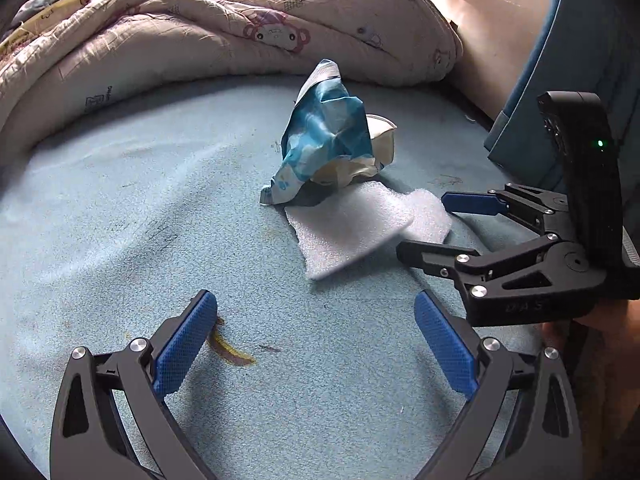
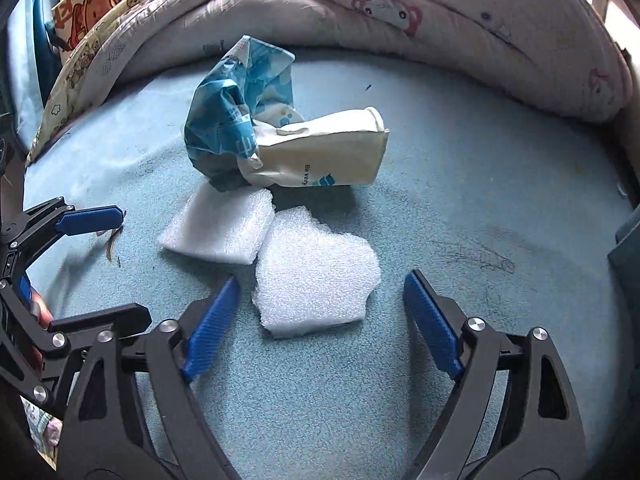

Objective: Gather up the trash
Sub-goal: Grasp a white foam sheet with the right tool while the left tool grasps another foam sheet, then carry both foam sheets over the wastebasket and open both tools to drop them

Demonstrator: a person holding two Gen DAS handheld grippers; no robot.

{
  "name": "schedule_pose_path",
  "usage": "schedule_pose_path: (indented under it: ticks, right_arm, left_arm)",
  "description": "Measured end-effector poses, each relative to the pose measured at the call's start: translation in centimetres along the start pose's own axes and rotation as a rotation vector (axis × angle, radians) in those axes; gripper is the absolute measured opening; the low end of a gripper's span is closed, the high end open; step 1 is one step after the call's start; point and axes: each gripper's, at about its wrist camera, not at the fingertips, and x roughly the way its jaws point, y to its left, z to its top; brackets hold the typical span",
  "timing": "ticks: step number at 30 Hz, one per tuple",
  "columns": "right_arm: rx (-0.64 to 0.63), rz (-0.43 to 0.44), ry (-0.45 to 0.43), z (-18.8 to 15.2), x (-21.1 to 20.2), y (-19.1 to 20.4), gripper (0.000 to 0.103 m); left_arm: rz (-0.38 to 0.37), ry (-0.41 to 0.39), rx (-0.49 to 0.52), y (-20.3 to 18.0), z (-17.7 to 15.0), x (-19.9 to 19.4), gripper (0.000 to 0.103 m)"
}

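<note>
A crumpled blue-and-cream wrapper (image 1: pixel 328 140) (image 2: pixel 280 136) lies on the light blue bed sheet (image 1: pixel 120 200). In front of it lie two white foam pieces, a near one (image 2: pixel 316 276) and a far one (image 2: pixel 220 224); in the left wrist view the foam (image 1: pixel 360 228) looks like one patch. My left gripper (image 1: pixel 316 340) is open and empty, short of the foam; it also shows at the left of the right wrist view (image 2: pixel 116 260). My right gripper (image 2: pixel 320 320) is open, its jaws flanking the near foam piece, not touching it. It shows in the left wrist view (image 1: pixel 424 224).
A rumpled pink cartoon-print quilt (image 1: pixel 240 28) (image 2: pixel 440 8) is bunched along the far side of the bed. A blue-edged panel (image 1: pixel 560 60) stands at the right. A yellow-brown stain (image 1: pixel 230 348) marks the sheet near my left fingers.
</note>
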Motion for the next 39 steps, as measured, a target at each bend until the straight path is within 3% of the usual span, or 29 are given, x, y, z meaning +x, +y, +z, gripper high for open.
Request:
schedule_pose_path:
  ticks: [1,3,7,15,23,24,26,31,39]
  right_arm:
    - [-0.005,-0.004,-0.001,0.0,0.0,0.1,0.074]
    - [-0.013,-0.009,-0.009,0.0,-0.4,0.0,0.053]
    - [0.01,0.011,-0.025,-1.0,-1.7,-1.2,0.053]
    - [0.073,0.006,-0.081,-3.8,-4.9,-4.5,0.053]
    - [0.073,0.028,-0.106,-5.5,-6.3,-5.7,0.053]
    - [0.071,0.034,-0.11,-5.5,-6.4,-5.7,0.053]
    - [0.066,0.046,-0.117,-5.7,-6.6,-5.5,0.053]
    - [0.051,0.071,-0.135,-6.2,-7.5,-4.7,0.053]
    - [0.03,0.08,-0.166,-7.3,-10.4,-2.8,0.053]
  left_arm:
    - [0.013,0.0,0.011,-0.3,0.0,0.0,0.097]
    - [0.028,-0.005,0.028,-0.8,0.2,0.0,0.097]
    - [0.03,-0.01,0.03,-1.7,0.9,0.3,0.097]
    - [0.018,0.058,0.009,-3.6,2.3,3.3,0.097]
    - [0.095,0.074,0.018,-5.8,3.1,5.0,0.096]
    - [0.099,0.071,0.018,-5.8,3.2,5.0,0.093]
    - [0.12,0.052,0.02,-5.8,3.2,4.7,0.07]
    - [0.1,0.023,0.022,-5.8,2.6,3.9,0.065]
    - [0.076,-0.057,0.018,-5.3,0.2,-1.2,0.061]
